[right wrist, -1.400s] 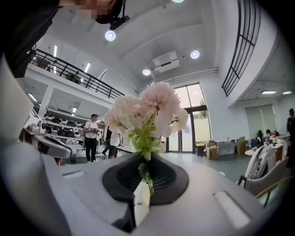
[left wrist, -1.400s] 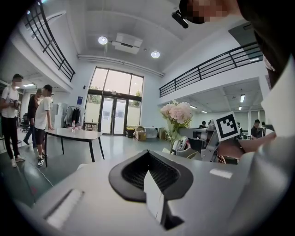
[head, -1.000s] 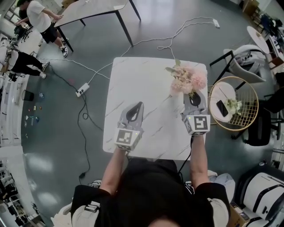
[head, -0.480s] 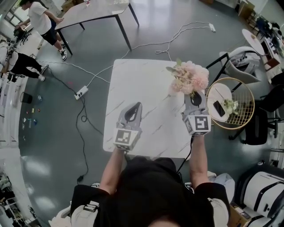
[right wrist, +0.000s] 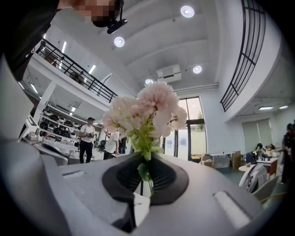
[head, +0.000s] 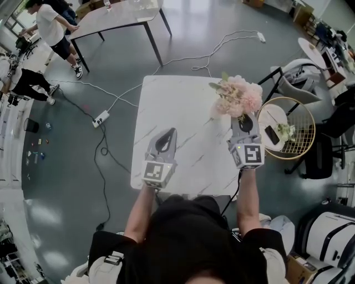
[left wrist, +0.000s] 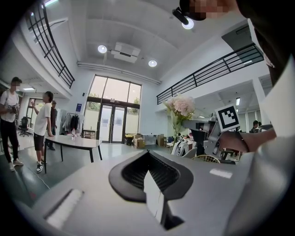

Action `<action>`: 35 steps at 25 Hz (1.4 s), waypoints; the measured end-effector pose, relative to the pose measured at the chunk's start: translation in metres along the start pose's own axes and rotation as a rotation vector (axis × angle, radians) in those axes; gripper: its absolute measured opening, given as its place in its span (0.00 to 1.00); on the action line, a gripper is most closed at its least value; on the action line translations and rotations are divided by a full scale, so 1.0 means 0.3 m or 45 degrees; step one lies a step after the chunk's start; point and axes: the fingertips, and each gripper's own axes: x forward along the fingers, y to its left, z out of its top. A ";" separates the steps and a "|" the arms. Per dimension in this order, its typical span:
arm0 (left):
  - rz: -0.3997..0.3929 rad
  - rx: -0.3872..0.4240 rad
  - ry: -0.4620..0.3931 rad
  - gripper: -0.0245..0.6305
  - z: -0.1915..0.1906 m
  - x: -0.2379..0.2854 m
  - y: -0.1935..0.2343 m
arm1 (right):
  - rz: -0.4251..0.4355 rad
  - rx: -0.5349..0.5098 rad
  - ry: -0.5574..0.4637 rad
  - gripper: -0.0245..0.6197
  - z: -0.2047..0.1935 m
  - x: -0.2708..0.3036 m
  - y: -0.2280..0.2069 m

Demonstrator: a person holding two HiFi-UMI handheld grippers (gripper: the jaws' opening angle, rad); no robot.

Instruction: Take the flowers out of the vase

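Observation:
A bunch of pale pink flowers (head: 238, 95) with green stems stands above the right side of the white marble table (head: 183, 105). My right gripper (head: 246, 120) is shut on the stems just under the blooms. In the right gripper view the flowers (right wrist: 143, 110) rise straight out of that gripper's jaws (right wrist: 145, 162). My left gripper (head: 168, 136) hovers over the table's left half, shut and holding nothing. The left gripper view shows its closed jaws (left wrist: 148, 156), the flowers (left wrist: 180, 106) and the right gripper (left wrist: 216, 136) beyond. I see no vase in any view.
A round gold wire side table (head: 304, 113) with a phone and a small plant stands right of the table. A chair (head: 299, 77) is behind it. Cables and a power strip (head: 101, 117) lie on the floor at left. People stand by another table (head: 111, 14) at the far left.
The right gripper has risen with the flowers, which now look larger and nearer the camera. The left gripper has shifted only slightly and stays shut.

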 end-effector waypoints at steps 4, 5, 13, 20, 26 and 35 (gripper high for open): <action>-0.013 0.004 -0.010 0.05 0.008 -0.016 0.011 | -0.012 -0.004 0.003 0.06 0.016 -0.018 0.020; -0.017 0.001 -0.013 0.05 0.013 -0.022 0.012 | -0.017 -0.004 0.003 0.06 0.018 -0.025 0.027; -0.060 0.015 -0.004 0.05 -0.016 -0.066 0.018 | -0.055 0.000 0.048 0.06 -0.014 -0.104 0.081; -0.128 0.000 -0.009 0.05 0.007 -0.071 -0.009 | -0.102 0.040 0.090 0.06 -0.047 -0.181 0.116; -0.173 0.041 -0.015 0.05 -0.003 -0.080 -0.021 | -0.137 0.056 0.134 0.06 -0.083 -0.252 0.146; -0.259 0.036 -0.019 0.05 0.016 -0.083 -0.048 | -0.190 0.064 0.212 0.06 -0.152 -0.357 0.190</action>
